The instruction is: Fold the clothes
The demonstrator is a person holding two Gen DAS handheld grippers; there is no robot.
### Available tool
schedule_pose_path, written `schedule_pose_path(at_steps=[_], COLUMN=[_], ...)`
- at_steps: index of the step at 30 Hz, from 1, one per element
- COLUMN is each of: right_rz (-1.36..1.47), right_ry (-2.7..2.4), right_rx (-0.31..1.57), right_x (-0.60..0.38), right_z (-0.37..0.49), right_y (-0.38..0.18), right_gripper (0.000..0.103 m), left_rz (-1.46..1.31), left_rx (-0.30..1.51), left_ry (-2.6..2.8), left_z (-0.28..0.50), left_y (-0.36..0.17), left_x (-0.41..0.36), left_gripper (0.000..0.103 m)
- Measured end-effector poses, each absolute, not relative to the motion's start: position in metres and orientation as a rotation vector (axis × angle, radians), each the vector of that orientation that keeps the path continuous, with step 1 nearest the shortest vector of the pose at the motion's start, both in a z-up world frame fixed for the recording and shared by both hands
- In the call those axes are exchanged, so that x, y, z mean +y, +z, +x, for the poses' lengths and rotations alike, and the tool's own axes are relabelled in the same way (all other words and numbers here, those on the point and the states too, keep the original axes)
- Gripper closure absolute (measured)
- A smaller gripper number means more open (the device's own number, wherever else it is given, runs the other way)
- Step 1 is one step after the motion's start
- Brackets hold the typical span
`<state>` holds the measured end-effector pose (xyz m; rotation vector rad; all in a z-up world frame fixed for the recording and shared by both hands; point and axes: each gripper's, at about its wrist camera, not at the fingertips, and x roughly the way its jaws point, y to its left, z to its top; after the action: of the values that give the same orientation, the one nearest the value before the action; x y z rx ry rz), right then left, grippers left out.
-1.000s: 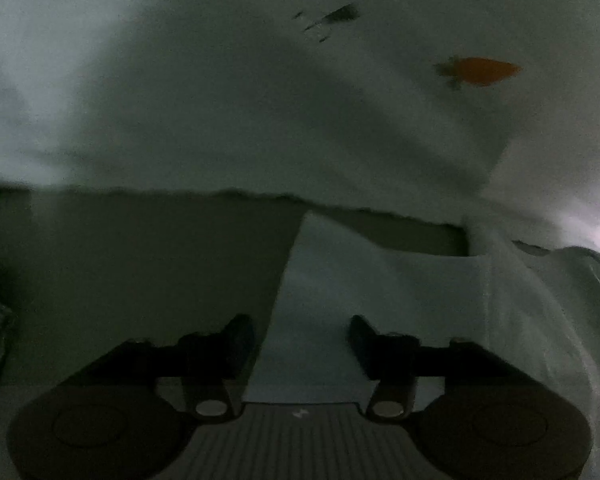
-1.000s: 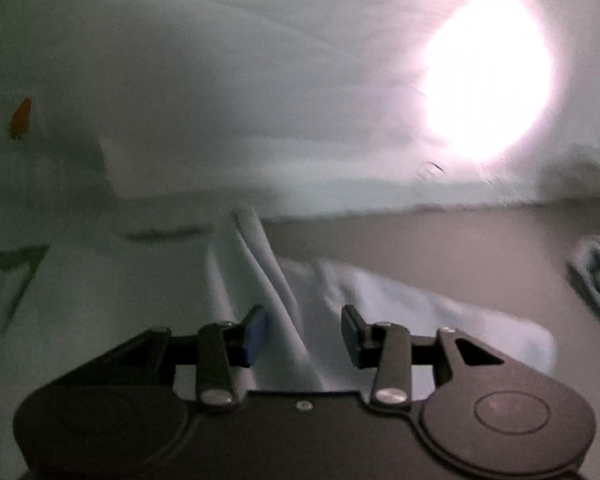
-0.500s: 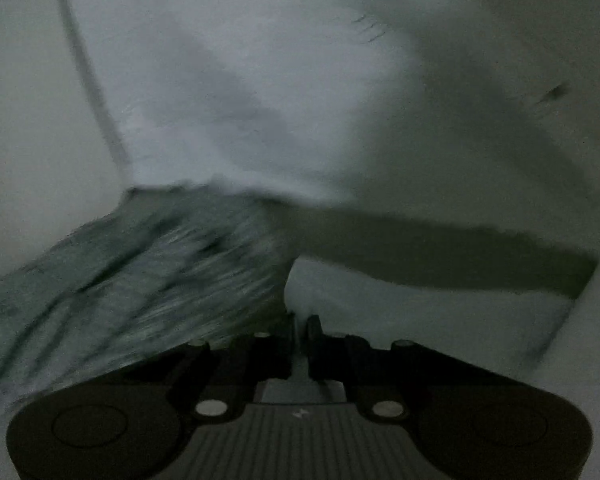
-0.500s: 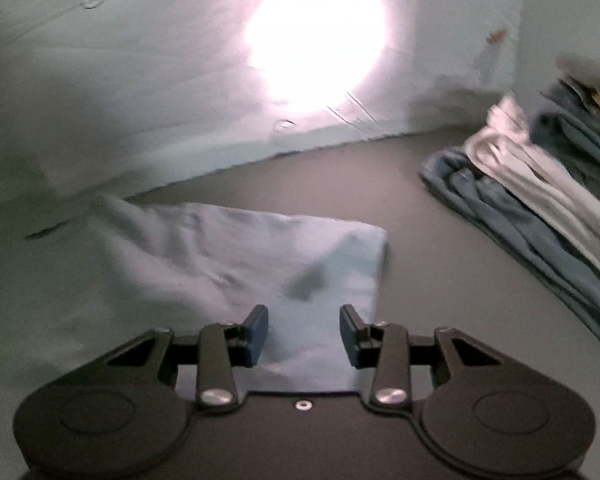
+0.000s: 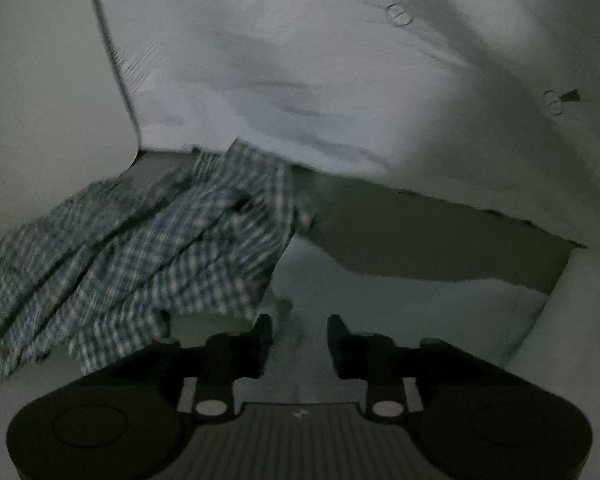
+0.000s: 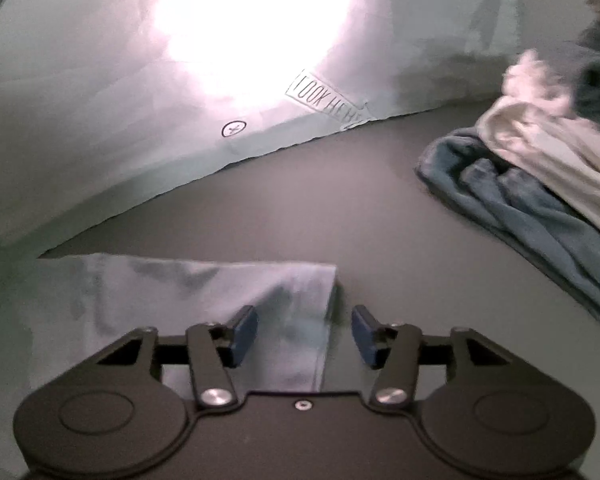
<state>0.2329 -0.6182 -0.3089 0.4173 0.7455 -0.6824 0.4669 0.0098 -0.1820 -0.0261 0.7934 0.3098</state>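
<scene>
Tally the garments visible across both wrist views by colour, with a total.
Light blue garment under the grippers: 1
Checked shirt: 1
Teal garment: 1
White garment: 1
Total: 4, though the pile at far right is blurred and may hold more.

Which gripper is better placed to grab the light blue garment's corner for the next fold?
Right, probably. The right gripper hangs open directly over the light blue garment at its corner edge. The left gripper, also open, has the plaid garment crowding it.
</scene>
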Motion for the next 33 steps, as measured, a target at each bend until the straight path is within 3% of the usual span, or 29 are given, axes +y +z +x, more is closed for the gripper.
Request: schedule_pose_path(at_steps=[2,3,4,12,19,21,22,23,27,30,33], right_rz=[0.377,0.34,0.309,0.279,0.162,0.211,0.209,0.203,0.177,0.159,0.14], right_ry=[-0.654,-0.637,-0.629,-0.851,-0.881,-0.89,-0.895,-0.9,-0.921,-0.936,-0.95], right_rx=[0.766,0.781,0.782,0.781,0.859,0.841,0.834,0.827,0.8,0.779,0.758], right_x=[-0.619,-0.617,-0.616,-0.652,-0.635,-0.639,-0.639,-0.639,-0.64,-0.64,-0.641], right_z=[0.244,0.249,0.249,0.22,0.233,0.231,0.232,0.232,0.233,0.234,0.235], right_y=[-0.311,-0.31,-0.309,-0.305,-0.317,-0.316,-0.315,-0.313,-0.307,-0.303,-0.298], right_gripper=[0.055,0.088,0.099,0.1,0.098,0.098,0.099,0.1,0.1,0.1,0.099], left_rz=[-0.008,0.001,0.008,0.047,0.006,-0.051,-0.079,-0.107,-0.219,-0.281,-0.17], left_rx=[0.786,0.788,0.792,0.831,0.843,0.812,0.797,0.781,0.718,0.589,0.659], left_ry=[0.301,0.299,0.299,0.261,0.262,0.269,0.272,0.276,0.289,0.27,0.279], left_z=[0.469,0.473,0.477,0.496,0.5,0.499,0.498,0.497,0.493,0.476,0.49], left_y=[-0.178,-0.178,-0.18,-0.193,-0.201,-0.197,-0.195,-0.192,-0.183,-0.148,-0.164], left_x=[0.006,0.005,0.005,0.003,0.009,0.013,0.015,0.017,0.025,0.023,0.016], left_gripper=[0.059,0.059,0.059,0.058,0.045,0.046,0.065,0.095,0.097,0.097,0.096])
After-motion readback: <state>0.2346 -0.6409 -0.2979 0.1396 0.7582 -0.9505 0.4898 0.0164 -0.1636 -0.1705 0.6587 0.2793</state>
